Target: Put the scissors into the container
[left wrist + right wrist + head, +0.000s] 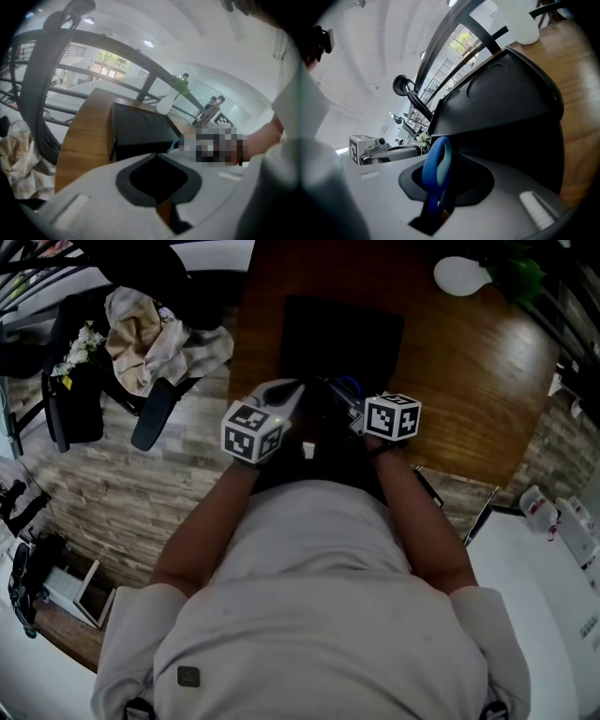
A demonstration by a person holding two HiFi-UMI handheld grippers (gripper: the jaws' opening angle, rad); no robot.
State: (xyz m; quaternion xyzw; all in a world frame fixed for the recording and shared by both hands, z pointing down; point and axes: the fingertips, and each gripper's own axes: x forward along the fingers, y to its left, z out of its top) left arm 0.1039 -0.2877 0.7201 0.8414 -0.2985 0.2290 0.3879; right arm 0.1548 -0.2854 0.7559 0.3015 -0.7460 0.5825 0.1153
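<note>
One black container (pixel 342 334); scissors (pixel 436 168) in right hand-held gripper (pixel 449 157).

Glossy wooden table (pixel 469 362), matt black container (pixel 342 334), blue plastic scissors (pixel 437 168).

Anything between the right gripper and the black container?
Right gripper view: only the blue-handled scissors, clamped in the right gripper; the black box-shaped container sits just beyond.
</note>
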